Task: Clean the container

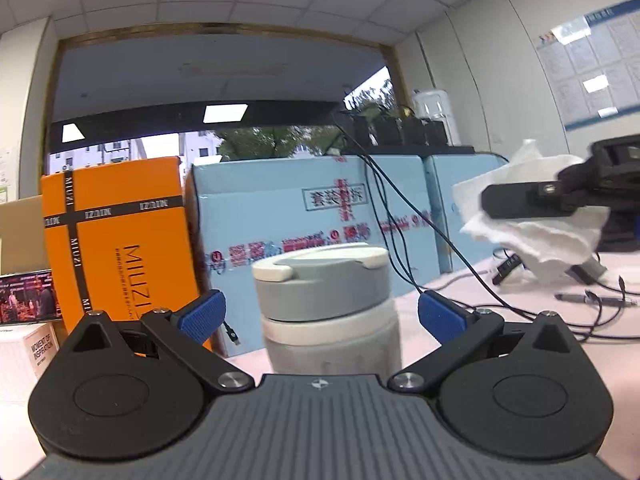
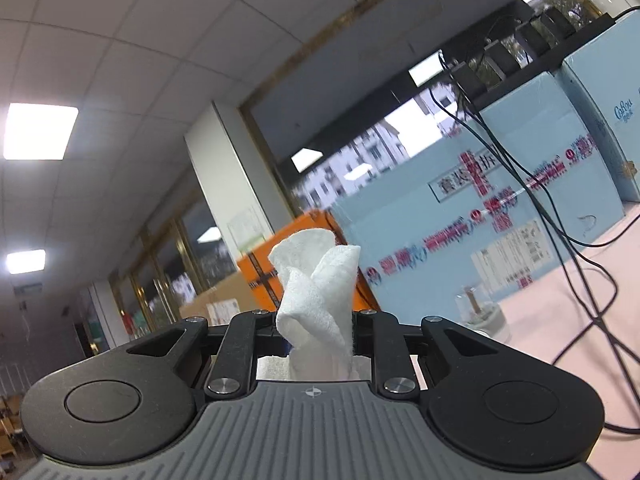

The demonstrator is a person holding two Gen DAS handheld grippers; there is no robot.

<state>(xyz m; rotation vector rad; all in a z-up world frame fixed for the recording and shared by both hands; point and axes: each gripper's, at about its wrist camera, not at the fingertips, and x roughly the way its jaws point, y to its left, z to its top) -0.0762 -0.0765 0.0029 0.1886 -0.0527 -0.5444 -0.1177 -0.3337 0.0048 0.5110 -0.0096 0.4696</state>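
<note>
A: Left wrist view first. My left claw [image 1: 320,312] stands wide, blue pads [image 1: 202,314] off both sides of the container [image 1: 326,308], which sits dead centre, lower middle of frame. Gap visible each side, so no grip on it as far as I can see.

B: Container details?

A: Grey and white bottle, grey lid with a white rim piece, upright; its base is hidden behind the claw body, so what it stands on I can't see. I'd guess the left claw brackets it to steady it for wiping.

B: Right side?

A: Right claw [image 2: 316,328] is closed tight on a white tissue [image 2: 316,296], wad sticking up between the fingers, centre of right wrist view. In the left view the same tissue [image 1: 532,216] hangs at right edge, above and well apart from the container. Not touching it yet, so wiping hasn't started, my read.

B: Text?

A: Orange box [image 1: 116,240], left of frame: "MIUZI" on the black bands and the face. White box [image 1: 28,356], lower left: "MOMENT OF INSPIRATION". Light blue cartons [image 1: 316,216] behind: red Chinese print, blurred, can't read. Right view shows "CoRou", roughly, on one [image 2: 624,116], upper right. Black cables [image 1: 400,216] trail over the cartons onto the pink counter [image 1: 460,300].
</note>
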